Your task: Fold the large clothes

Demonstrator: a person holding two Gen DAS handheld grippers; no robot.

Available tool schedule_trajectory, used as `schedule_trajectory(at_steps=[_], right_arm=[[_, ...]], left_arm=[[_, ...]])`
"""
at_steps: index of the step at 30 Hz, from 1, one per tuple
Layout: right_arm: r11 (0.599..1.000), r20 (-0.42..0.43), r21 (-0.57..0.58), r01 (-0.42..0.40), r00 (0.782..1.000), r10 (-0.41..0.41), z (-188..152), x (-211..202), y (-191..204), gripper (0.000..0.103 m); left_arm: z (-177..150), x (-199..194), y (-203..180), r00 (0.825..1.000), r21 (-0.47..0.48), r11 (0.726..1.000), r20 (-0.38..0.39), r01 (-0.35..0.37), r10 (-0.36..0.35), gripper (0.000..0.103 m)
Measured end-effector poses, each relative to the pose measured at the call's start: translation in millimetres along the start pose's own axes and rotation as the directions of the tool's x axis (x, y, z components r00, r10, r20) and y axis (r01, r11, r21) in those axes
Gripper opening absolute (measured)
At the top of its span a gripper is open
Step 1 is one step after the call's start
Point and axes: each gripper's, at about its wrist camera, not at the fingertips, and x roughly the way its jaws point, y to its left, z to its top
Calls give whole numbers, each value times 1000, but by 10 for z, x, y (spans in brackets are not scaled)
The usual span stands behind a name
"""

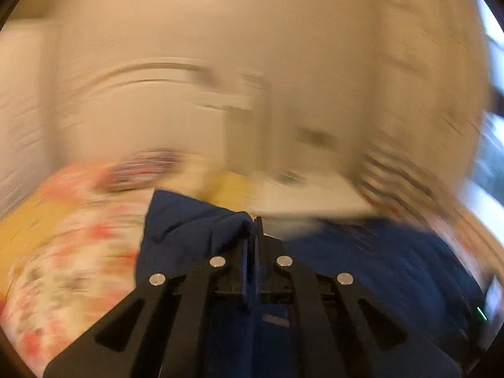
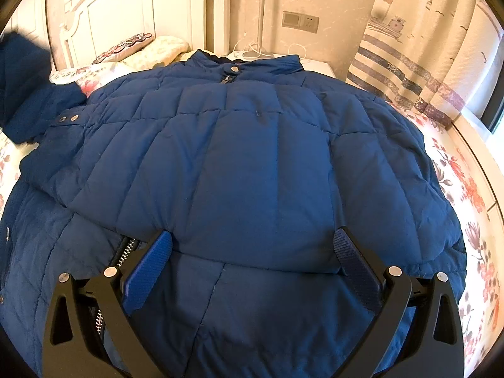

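Note:
A large blue quilted jacket [image 2: 252, 163] lies spread on the bed, collar toward the headboard. Its right sleeve is folded across the chest. My right gripper [image 2: 252, 245] is open, its blue pads [image 2: 148, 271] straddling the folded sleeve's edge low on the jacket. My left gripper [image 1: 253, 230] is shut on a fold of the blue jacket [image 1: 189, 223] and holds it lifted; that view is blurred by motion. The lifted blue sleeve also shows at the far left of the right wrist view [image 2: 22, 88].
The bed has a floral sheet [image 2: 466, 189] and pillows [image 2: 151, 50] by a white headboard [image 2: 126, 6]. A white nightstand [image 2: 315, 64] with cables stands behind the collar. A striped curtain [image 2: 419, 47] hangs at the right.

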Motion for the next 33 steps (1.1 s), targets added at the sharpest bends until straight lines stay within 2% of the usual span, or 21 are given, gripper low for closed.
schedule_trajectory(at_steps=[2, 4, 5, 6, 8, 10, 11, 13, 14, 15, 17, 19, 20, 21, 22, 23, 24, 25, 27, 31, 33], right_arm=[[1000, 2, 8, -5, 1000, 5, -4, -4, -17, 98], [1000, 1, 13, -9, 1000, 9, -5, -6, -27, 98], [1000, 1, 14, -11, 1000, 11, -4, -4, -29, 98], [1000, 1, 16, -12, 1000, 12, -3, -4, -30, 98], [1000, 1, 17, -15, 1000, 15, -5, -4, -35, 98], [1000, 1, 20, -19, 1000, 19, -7, -5, -35, 98], [1000, 0, 22, -21, 1000, 21, -8, -4, -36, 98], [999, 1, 25, -25, 1000, 25, -9, -4, -43, 98], [999, 1, 26, -27, 1000, 27, -10, -7, -48, 98], [999, 2, 26, -28, 1000, 28, -10, -10, -52, 98], [999, 1, 25, -25, 1000, 25, -9, -10, -44, 98], [1000, 2, 21, -20, 1000, 20, -11, -17, -43, 98], [1000, 3, 20, -19, 1000, 19, -12, -19, -40, 98], [1000, 4, 19, -18, 1000, 18, -11, -20, -40, 98], [1000, 4, 19, -16, 1000, 16, -12, -21, -38, 98], [1000, 5, 17, -14, 1000, 14, -11, -22, -35, 98], [1000, 4, 15, -11, 1000, 11, -12, -21, -30, 98], [1000, 4, 14, -10, 1000, 10, -11, -19, -25, 98], [1000, 3, 11, -6, 1000, 6, -10, -17, -13, 98], [1000, 14, -6, 20, 1000, -20, -9, -38, 32, 98], [998, 59, -47, 46, 997, -44, -16, -125, 123, 98]], left_arm=[[-184, 170, -545, 992, 90, 991, -90, 102, -94, 7], [-448, 411, -917, 970, 148, 974, -200, 171, -139, 9], [-602, 550, -1030, 951, 157, 967, -269, 201, -154, 11], [-792, 710, -1135, 920, 152, 958, -351, 241, -176, 14], [-994, 815, -1154, 897, 159, 946, -393, 282, -201, 24], [-1058, 741, -1090, 895, 196, 928, -386, 316, -223, 41], [-1022, 636, -1067, 885, 202, 912, -385, 356, -260, 61], [-936, 281, -1064, 906, 227, 902, -308, 367, -291, 82], [-874, 0, -1045, 924, 259, 897, -235, 358, -301, 92], [-798, -224, -977, 936, 287, 893, -164, 348, -312, 97], [-691, -513, -805, 959, 295, 914, -37, 278, -279, 97], [-584, -547, -519, 989, 235, 963, 32, 132, -144, 97], [-553, -485, -309, 999, 157, 988, 40, 9, -15, 97], [-558, -372, -69, 989, 54, 987, 3, -151, 151, 96], [-597, -274, 92, 965, -13, 966, -49, -258, 257, 85], [-680, -184, 273, 935, -79, 936, -125, -342, 331, 66], [-774, -87, 420, 915, -125, 916, -198, -380, 352, 55], [-911, 48, 519, 899, -149, 908, -273, -391, 342, 53], [-1094, 220, 524, 888, -139, 917, -337, -375, 312, 48], [-1356, 418, 448, 868, -95, 927, -397, -362, 298, 48], [-1483, 443, 469, 860, -87, 927, -413, -364, 299, 49]])
